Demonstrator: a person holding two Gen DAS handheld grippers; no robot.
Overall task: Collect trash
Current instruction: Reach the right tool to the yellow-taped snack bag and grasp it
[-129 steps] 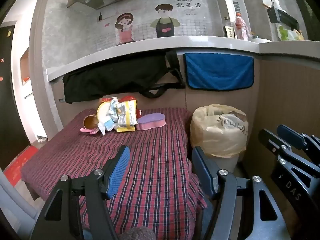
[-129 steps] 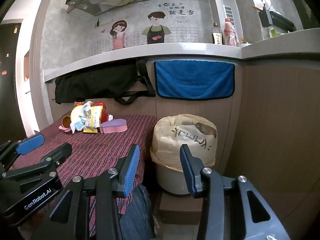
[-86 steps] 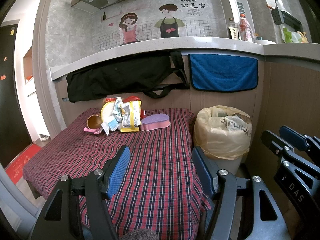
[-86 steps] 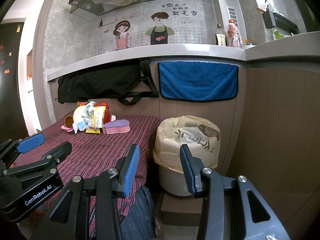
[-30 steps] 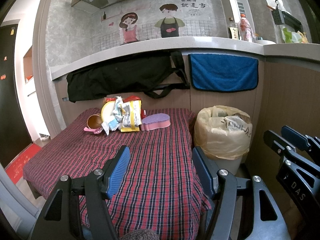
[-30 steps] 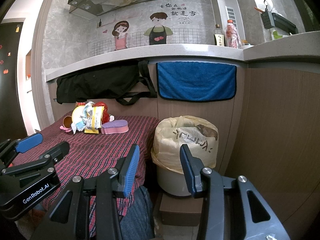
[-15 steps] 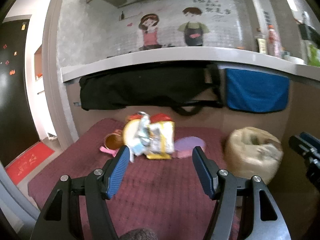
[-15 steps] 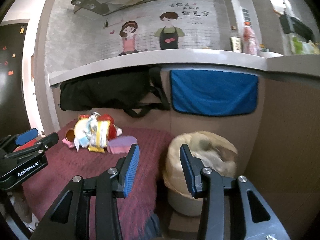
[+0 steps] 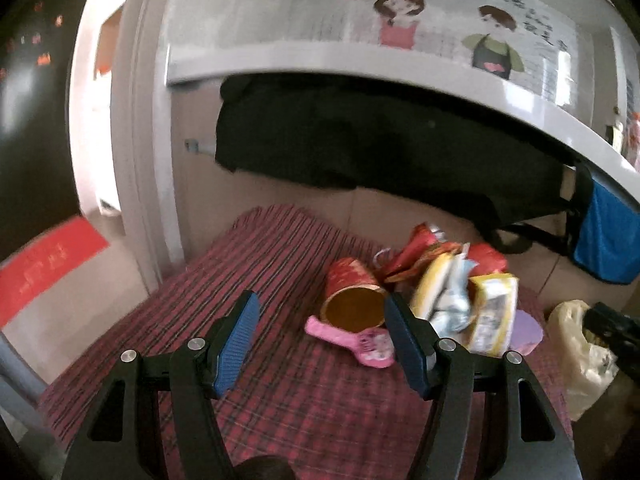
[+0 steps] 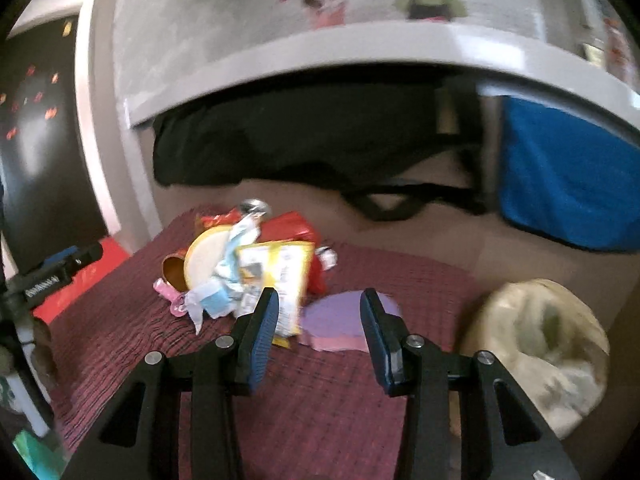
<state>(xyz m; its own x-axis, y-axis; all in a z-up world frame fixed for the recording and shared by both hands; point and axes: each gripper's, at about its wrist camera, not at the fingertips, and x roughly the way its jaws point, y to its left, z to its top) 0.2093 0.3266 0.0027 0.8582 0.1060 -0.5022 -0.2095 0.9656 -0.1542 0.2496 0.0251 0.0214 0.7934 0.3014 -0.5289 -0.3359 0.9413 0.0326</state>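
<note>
In the left wrist view, the left tool (image 9: 320,338) hangs apart and empty; ease it squarely onto the tipped cup (image 9: 352,298) at frame centre. The right tool (image 10: 316,326), also apart, faces the wrapper pile (image 10: 248,268) left of centre; the lined bin (image 10: 536,344) waits lower right.

Left gripper (image 9: 322,332): jaws wide apart, nothing between the pads, pointing down over the checked tablecloth (image 9: 280,400). Right gripper (image 10: 318,330): jaws likewise apart and empty, angled down over the same tablecloth, to the right of the left gripper.
</note>
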